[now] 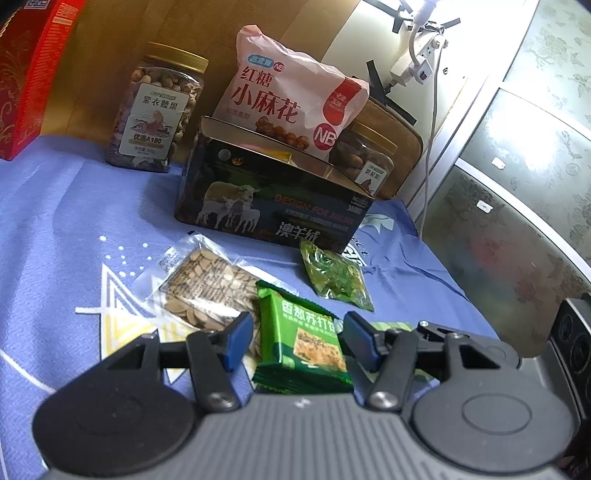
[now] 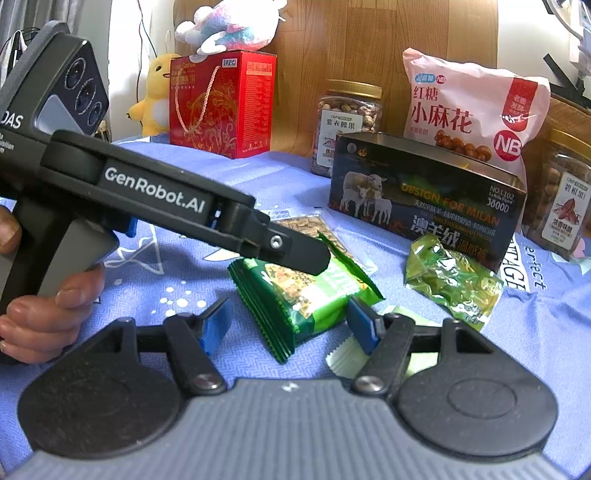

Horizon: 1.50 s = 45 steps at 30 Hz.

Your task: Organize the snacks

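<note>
A green cracker packet (image 1: 301, 341) (image 2: 301, 291) lies on the blue cloth, partly over a clear bag of seeds (image 1: 207, 286). My left gripper (image 1: 295, 341) is open, its blue pads on either side of the packet; in the right wrist view its finger (image 2: 295, 254) hangs over the packet. My right gripper (image 2: 291, 325) is open and empty just in front of the same packet. A crinkled yellow-green packet (image 1: 338, 275) (image 2: 452, 280) lies to the right. A dark open box with sheep (image 1: 273, 195) (image 2: 424, 199) holds a pink bag (image 1: 291, 96) (image 2: 469, 107).
A jar of cashews (image 1: 155, 110) (image 2: 347, 118) stands behind the box on the left, a second jar (image 1: 364, 157) (image 2: 561, 192) on the right. A red gift box (image 2: 221, 103) (image 1: 26, 74) and plush toys (image 2: 229, 24) stand at the back left. A white-green wrapper (image 2: 347, 354) lies under my right finger.
</note>
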Motion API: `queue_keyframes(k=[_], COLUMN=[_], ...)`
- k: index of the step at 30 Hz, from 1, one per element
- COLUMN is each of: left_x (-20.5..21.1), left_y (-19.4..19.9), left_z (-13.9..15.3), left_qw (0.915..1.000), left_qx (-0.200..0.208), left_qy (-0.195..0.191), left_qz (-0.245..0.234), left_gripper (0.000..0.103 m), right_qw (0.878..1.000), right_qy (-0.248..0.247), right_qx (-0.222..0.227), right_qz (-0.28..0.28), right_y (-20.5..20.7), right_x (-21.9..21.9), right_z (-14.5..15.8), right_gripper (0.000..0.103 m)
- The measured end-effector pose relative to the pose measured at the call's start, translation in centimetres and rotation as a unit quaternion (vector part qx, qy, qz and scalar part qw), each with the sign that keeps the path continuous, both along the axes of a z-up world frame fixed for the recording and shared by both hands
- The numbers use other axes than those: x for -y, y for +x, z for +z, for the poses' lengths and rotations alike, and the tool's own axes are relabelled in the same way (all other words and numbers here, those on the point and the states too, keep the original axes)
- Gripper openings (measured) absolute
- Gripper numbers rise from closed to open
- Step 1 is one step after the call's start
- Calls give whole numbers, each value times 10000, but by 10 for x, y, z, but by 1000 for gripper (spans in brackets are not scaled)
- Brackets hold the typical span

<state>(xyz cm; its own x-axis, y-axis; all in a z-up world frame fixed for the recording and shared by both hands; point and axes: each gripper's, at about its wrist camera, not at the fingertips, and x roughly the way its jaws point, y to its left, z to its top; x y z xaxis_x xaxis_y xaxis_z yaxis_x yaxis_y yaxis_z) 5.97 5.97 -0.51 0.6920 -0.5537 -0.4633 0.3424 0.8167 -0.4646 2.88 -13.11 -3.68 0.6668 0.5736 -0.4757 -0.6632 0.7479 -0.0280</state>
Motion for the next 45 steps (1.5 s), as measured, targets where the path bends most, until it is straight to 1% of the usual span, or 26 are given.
queue_keyframes(k=[33,34,35,45], left_x=[2,2,3,3], left_y=[-1,-1,-1,-1], left_z=[-1,-1,-1,0], left_qw=[10000,10000,10000,9999], left_qx=[6,9,8,9], left_qy=[14,16,18,23], left_qz=[-64,-73,-86,-100], left_gripper=[55,55,53,53], right_qw=[10000,10000,10000,9999], right_qy=[-10,-15,-20,-93], right_qx=[41,45,49,117], right_qz=[15,19,24,41], right_y=[-1,-1,-1,-4], right_x=[0,0,-1,-3], right_z=[1,1,1,1], right_gripper=[70,70,70,70])
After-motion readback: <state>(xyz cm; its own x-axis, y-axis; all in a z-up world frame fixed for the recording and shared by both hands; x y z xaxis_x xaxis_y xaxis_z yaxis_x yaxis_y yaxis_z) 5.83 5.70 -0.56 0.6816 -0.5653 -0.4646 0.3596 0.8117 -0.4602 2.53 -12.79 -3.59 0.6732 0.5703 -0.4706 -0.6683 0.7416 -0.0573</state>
